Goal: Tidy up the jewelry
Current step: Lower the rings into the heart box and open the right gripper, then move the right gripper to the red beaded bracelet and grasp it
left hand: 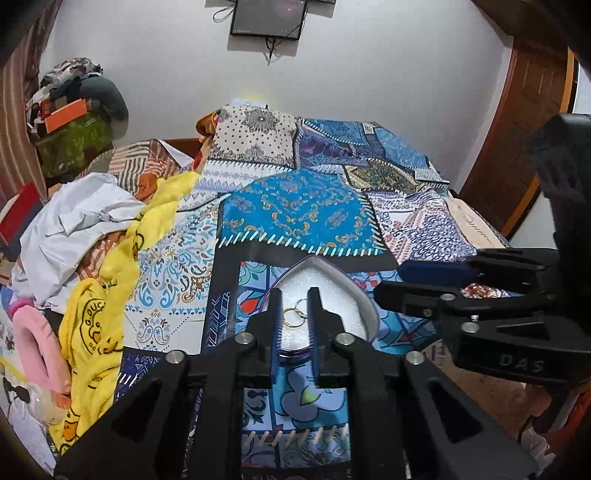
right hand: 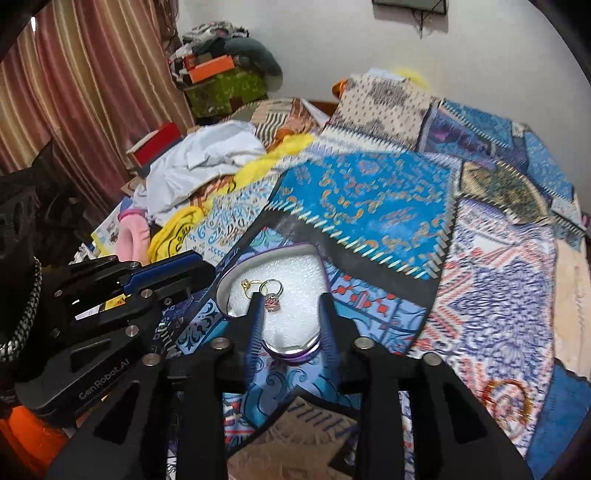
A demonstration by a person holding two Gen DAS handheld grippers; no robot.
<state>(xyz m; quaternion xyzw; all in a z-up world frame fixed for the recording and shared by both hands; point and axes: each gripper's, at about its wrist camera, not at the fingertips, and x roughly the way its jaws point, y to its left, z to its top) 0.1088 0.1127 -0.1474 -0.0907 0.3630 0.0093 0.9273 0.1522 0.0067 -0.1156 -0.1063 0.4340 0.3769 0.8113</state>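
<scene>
Right wrist view: heart-shaped tray (right hand: 236, 273) holding rings (right hand: 271, 286), directly ahead between parted, empty right gripper (right hand: 291, 301) jaws; left gripper (left hand: 295, 312) likewise open.

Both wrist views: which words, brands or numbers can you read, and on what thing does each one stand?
"DAS": on the right gripper body.
"GenRobot.AI": on the left gripper body.
"G.DUC", cut off by a fold: on the yellow cloth.
Text on the wall screen: too small to read.

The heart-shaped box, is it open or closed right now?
Open: the heart-shaped box has no lid on, and rings lie on its white foam lining.
</scene>
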